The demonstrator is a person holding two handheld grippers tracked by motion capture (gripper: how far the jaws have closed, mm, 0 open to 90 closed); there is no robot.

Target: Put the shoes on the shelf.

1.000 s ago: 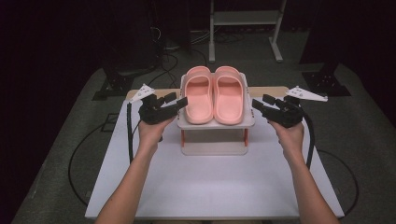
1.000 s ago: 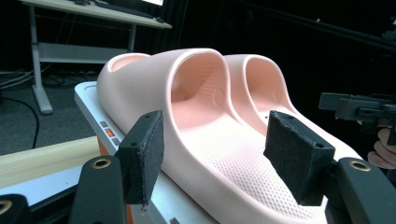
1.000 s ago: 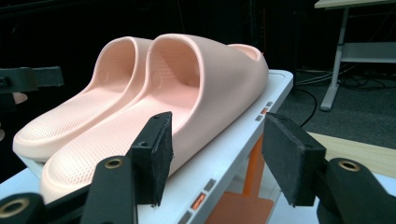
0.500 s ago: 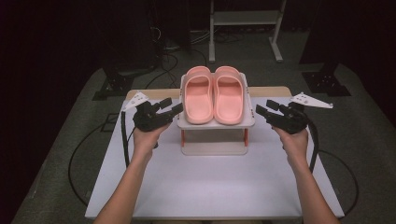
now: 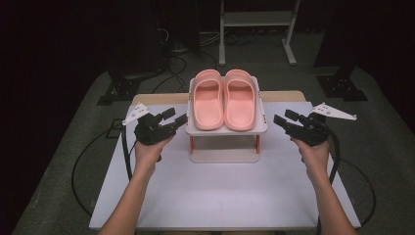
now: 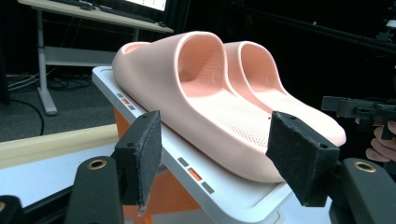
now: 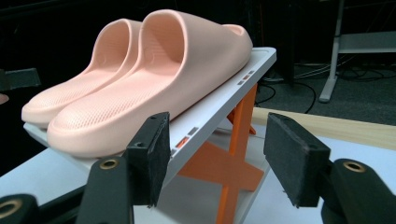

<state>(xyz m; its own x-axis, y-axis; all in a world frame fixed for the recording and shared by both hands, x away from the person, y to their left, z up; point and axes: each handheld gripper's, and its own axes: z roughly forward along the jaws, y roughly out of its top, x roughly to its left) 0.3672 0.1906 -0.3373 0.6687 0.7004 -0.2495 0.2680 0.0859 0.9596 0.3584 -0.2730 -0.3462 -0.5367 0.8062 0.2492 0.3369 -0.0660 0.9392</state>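
Observation:
Two pink slippers, the left one point(image 5: 208, 104) and the right one point(image 5: 240, 102), lie side by side on the white top shelf point(image 5: 225, 131) of a small rack with orange legs point(image 7: 233, 154). My left gripper point(image 5: 175, 120) is open just left of the shelf's front corner, apart from it. In the left gripper view, the near slipper point(image 6: 205, 107) shows beyond my left gripper point(image 6: 217, 156). My right gripper point(image 5: 283, 120) is open a little right of the shelf. In the right gripper view, my right gripper point(image 7: 223, 154) frames the shelf edge point(image 7: 219, 112) and a slipper point(image 7: 140, 88).
The rack stands at the back middle of a white table top point(image 5: 220, 196), with a wooden strip point(image 5: 161, 98) behind it. A white desk frame point(image 5: 254, 19) and cables point(image 5: 171, 54) are on the dark floor beyond. Each gripper trails a black cable.
Both grippers have drawn back toward the person and slightly outward from the rack's sides. The slippers and the rack have not moved.

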